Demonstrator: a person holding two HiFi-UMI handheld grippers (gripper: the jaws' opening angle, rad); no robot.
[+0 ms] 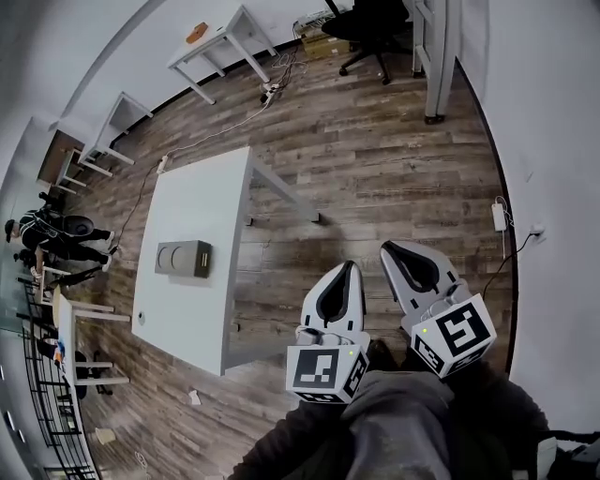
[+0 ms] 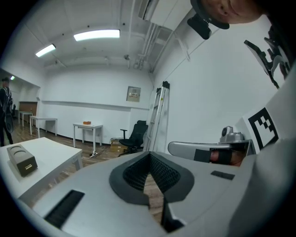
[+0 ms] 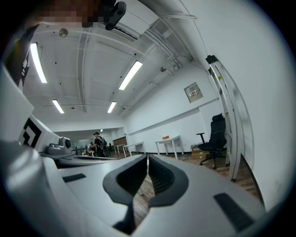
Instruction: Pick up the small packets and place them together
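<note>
left gripper [image 1: 349, 270] and right gripper [image 1: 389, 248] side by side above the wood floor [image 1: 375, 169], both closed and empty.
each gripper's jaw tips meet with nothing between them. to their left stands a white table [image 1: 202, 202] bearing a grey box-shaped device [image 1: 184, 259]; the small packets cannot be made out on it or in any view. a black office chair [image 1: 370, 23] stands well apart by the far wall.

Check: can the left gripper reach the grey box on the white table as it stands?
Probably not yet. The left gripper hangs over the floor, well apart from the white table and its grey box; nothing blocks the way.
</note>
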